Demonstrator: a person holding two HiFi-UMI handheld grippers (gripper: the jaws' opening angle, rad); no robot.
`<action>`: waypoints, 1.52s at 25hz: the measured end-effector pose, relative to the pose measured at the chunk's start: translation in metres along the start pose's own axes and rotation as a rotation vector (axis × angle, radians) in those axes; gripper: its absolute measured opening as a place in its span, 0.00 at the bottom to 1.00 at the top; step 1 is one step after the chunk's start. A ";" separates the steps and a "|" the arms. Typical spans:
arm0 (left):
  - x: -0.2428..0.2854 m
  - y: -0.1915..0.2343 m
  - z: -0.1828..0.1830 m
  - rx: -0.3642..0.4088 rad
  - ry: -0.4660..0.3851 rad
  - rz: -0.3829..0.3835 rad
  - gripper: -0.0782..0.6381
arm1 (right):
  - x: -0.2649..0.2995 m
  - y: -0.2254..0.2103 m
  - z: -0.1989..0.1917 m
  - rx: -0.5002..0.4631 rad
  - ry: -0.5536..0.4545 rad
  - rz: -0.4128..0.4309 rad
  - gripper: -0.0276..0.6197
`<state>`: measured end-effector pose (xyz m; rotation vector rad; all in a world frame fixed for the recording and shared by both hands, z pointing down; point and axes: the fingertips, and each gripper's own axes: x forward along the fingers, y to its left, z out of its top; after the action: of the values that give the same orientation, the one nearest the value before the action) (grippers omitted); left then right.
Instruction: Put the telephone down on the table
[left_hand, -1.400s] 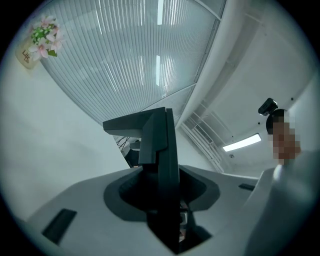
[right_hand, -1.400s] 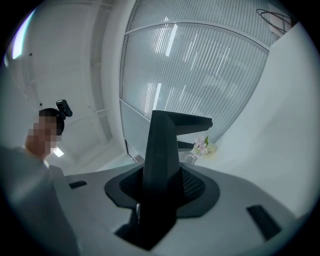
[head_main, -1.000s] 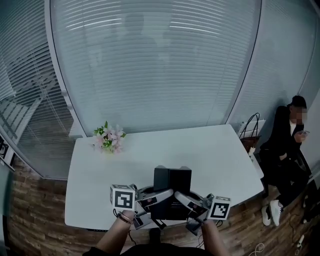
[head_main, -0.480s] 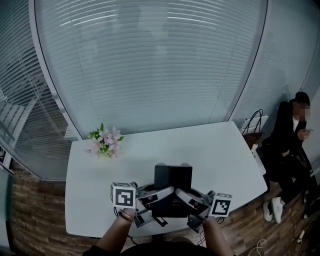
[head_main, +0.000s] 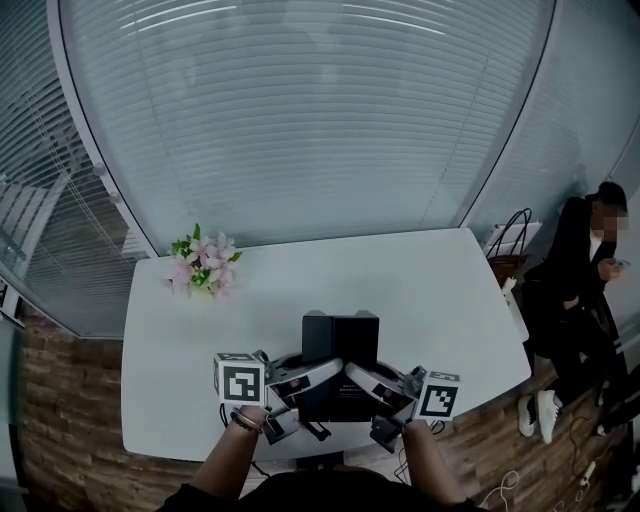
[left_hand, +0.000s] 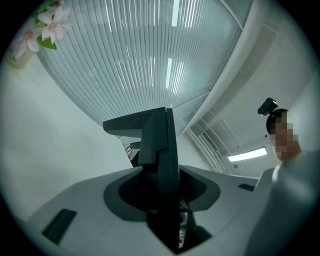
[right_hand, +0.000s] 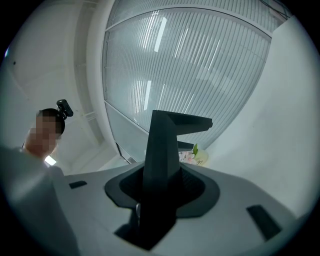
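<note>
As left gripper (head_main: 322, 372) and right gripper (head_main: 364, 377) clamp it, telephone (head_main: 340, 336) is over table (head_main: 410, 285).

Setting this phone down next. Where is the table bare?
Bare: the table from the flowers rightward to its far corner, and ahead of the telephone. Crowded only at the near edge, where left gripper and right gripper clamp it.

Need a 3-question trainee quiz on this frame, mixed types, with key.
1. True or false: both the left gripper and the right gripper are shut on the telephone.
2. The flowers stand at which part of the table? A far left corner; B far right corner; C near edge.
3. Name the thing between the table's far right corner and the seated person.
Key: 1 true; 2 A; 3 a bag.
</note>
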<state>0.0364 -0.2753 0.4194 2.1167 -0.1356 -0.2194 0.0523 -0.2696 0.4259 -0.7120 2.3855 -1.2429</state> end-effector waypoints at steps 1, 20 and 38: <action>0.000 0.000 0.000 -0.001 -0.004 0.006 0.37 | -0.001 -0.001 0.000 0.002 0.007 0.002 0.30; 0.024 0.029 -0.018 -0.030 -0.041 0.067 0.37 | -0.020 -0.034 0.000 0.056 0.054 0.034 0.30; 0.029 0.074 -0.029 -0.102 -0.048 0.100 0.37 | -0.019 -0.078 -0.010 0.132 0.082 0.016 0.30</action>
<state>0.0698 -0.2957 0.4944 1.9983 -0.2528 -0.2137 0.0836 -0.2900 0.4973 -0.6109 2.3416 -1.4337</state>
